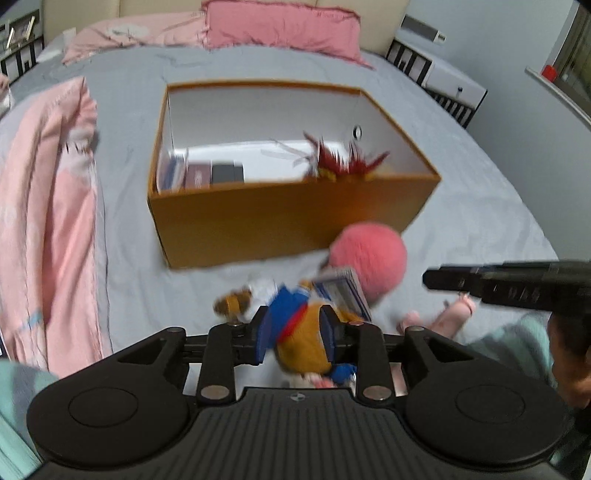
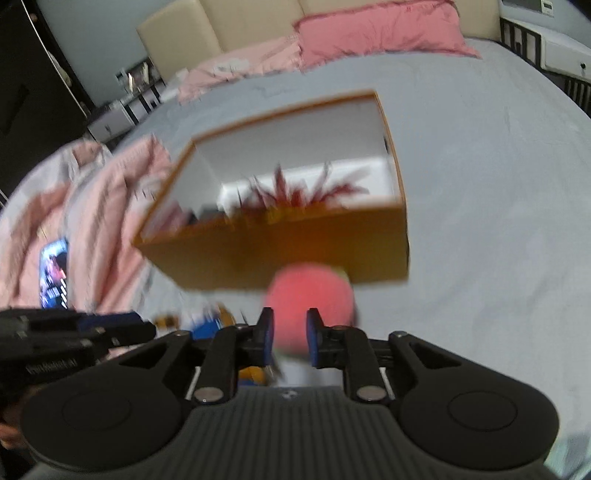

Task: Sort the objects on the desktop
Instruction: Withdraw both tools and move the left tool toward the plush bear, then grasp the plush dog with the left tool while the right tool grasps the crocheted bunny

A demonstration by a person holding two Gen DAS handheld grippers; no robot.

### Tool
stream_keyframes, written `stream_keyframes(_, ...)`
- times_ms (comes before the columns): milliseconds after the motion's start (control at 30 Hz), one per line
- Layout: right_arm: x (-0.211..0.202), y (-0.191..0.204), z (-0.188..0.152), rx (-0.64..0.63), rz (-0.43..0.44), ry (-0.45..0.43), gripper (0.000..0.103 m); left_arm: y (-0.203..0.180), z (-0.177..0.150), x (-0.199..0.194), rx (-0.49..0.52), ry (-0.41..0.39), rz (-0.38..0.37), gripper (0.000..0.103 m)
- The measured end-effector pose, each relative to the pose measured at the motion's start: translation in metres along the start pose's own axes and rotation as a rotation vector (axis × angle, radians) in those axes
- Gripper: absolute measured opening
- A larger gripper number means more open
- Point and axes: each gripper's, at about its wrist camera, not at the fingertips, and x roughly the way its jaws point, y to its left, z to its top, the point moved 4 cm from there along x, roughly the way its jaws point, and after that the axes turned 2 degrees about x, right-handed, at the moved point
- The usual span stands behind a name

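An open brown cardboard box (image 1: 288, 218) (image 2: 280, 251) stands on the grey bed. Inside it lie a red feathered toy (image 1: 347, 162) (image 2: 295, 188) and some small boxes (image 1: 214, 173). In front of the box rests a pink fuzzy ball (image 1: 369, 254) (image 2: 310, 295), with a blue-and-white card pack (image 1: 343, 291) against it. My left gripper (image 1: 293, 328) is open, and a blue-and-orange plush toy (image 1: 288, 306) shows in the gap between its fingers. My right gripper (image 2: 290, 332) is open just short of the pink ball, with nothing pressed between its pads.
A pink blanket (image 1: 48, 221) lies crumpled on the left of the bed, with a lit phone (image 2: 55, 273) on it. Pink pillows (image 1: 280, 26) sit at the headboard. A small pink toy (image 1: 454, 314) lies right of the plush. Each gripper's body shows at the edge of the other's view.
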Motion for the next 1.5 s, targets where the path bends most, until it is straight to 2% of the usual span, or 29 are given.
stream_keyframes(133,0.008,-0.001,-0.028,0.017,-0.004,0.049,0.028,-0.004,-0.012,0.006,-0.035,0.05,-0.006,0.039)
stream_keyframes(200,0.01,-0.002,-0.033,0.025,-0.011,0.055,0.029,0.0,-0.014,0.012,-0.106,0.07,-0.004,0.054)
stream_keyframes(333,0.011,-0.004,-0.035,0.028,-0.022,0.04,0.031,0.014,-0.013,0.023,-0.292,0.073,0.045,0.054)
stream_keyframes(433,0.018,0.003,-0.033,0.015,-0.001,0.046,0.031,0.02,-0.011,0.035,-0.382,0.099,0.032,0.054)
stream_keyframes(533,0.029,0.009,-0.031,-0.006,-0.007,0.054,0.03,0.023,-0.009,0.043,-0.436,0.114,0.012,0.054)
stream_keyframes(633,0.036,0.005,-0.027,-0.014,-0.067,0.044,0.03,0.025,-0.006,0.048,-0.471,0.12,0.025,0.055)
stream_keyframes(667,0.037,0.003,-0.025,-0.011,-0.078,0.04,0.03,0.026,-0.005,0.052,-0.487,0.129,0.027,0.059)
stream_keyframes(833,0.045,0.003,-0.021,-0.004,-0.041,0.053,0.03,0.026,-0.004,0.074,-0.554,0.192,0.009,0.06)
stream_keyframes(1033,0.06,0.01,-0.029,-0.002,0.015,0.096,0.03,0.024,0.001,0.089,-0.539,0.206,0.041,0.063)
stream_keyframes(1200,0.074,0.019,-0.031,0.025,0.069,0.118,0.03,0.022,0.001,0.095,-0.524,0.226,0.06,0.071)
stream_keyframes(1267,0.078,0.021,-0.029,0.041,0.086,0.122,0.027,0.019,0.002,0.097,-0.509,0.235,0.073,0.074)
stream_keyframes(1300,0.08,0.022,-0.028,0.053,0.1,0.128,0.021,0.018,0.001,0.098,-0.502,0.238,0.08,0.077)
stream_keyframes(1367,0.081,0.024,-0.028,0.064,0.122,0.137,0.019,0.014,0.0,0.101,-0.476,0.253,0.084,0.079)
stream_keyframes(1500,0.08,0.022,-0.031,0.063,0.118,0.154,0.02,0.015,-0.007,0.107,-0.464,0.274,0.044,0.072)
